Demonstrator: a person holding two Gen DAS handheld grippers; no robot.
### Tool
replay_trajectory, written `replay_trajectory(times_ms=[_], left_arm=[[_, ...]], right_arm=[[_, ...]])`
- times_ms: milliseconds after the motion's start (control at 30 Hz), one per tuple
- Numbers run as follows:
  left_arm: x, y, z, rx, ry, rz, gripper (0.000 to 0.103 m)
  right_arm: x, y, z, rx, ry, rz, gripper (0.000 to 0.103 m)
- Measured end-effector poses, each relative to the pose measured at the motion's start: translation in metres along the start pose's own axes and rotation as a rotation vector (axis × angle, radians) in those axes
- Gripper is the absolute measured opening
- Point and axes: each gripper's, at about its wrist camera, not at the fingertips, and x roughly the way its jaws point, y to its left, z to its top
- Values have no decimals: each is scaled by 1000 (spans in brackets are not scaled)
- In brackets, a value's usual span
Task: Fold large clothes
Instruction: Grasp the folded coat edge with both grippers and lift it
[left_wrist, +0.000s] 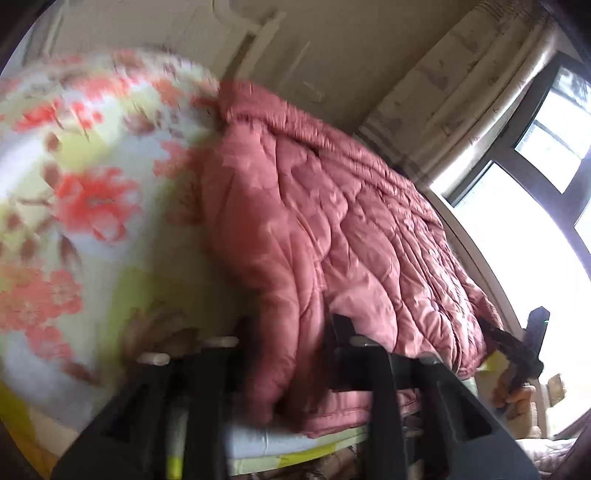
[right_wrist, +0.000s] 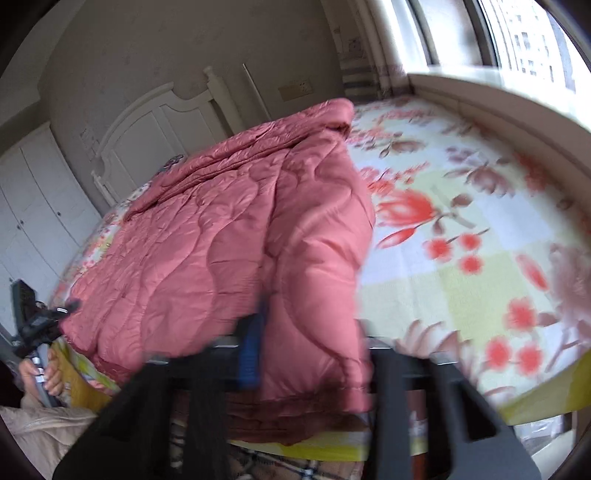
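Observation:
A large pink quilted comforter lies on a bed with a floral sheet. It also shows in the right wrist view, partly folded over itself. My left gripper is shut on the comforter's near edge, which hangs between its fingers. My right gripper is shut on another part of the near edge, with fabric draped over it. The right gripper also shows in the left wrist view, at the comforter's far corner. The left gripper shows in the right wrist view.
The floral sheet is bare to the right of the comforter. A white headboard and white cupboards stand behind. A window with a curtain and a sill runs along the bed's side.

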Motion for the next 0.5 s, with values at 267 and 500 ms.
replay_trajectory(times_ms=[267, 500], left_arm=[[-70, -15, 7, -9, -99, -145, 12], [-198, -43, -10, 11, -263, -371, 13]], right_arm=[[-50, 16, 6, 37, -80, 151, 17], [-192, 55, -5, -24, -215, 299, 17]])
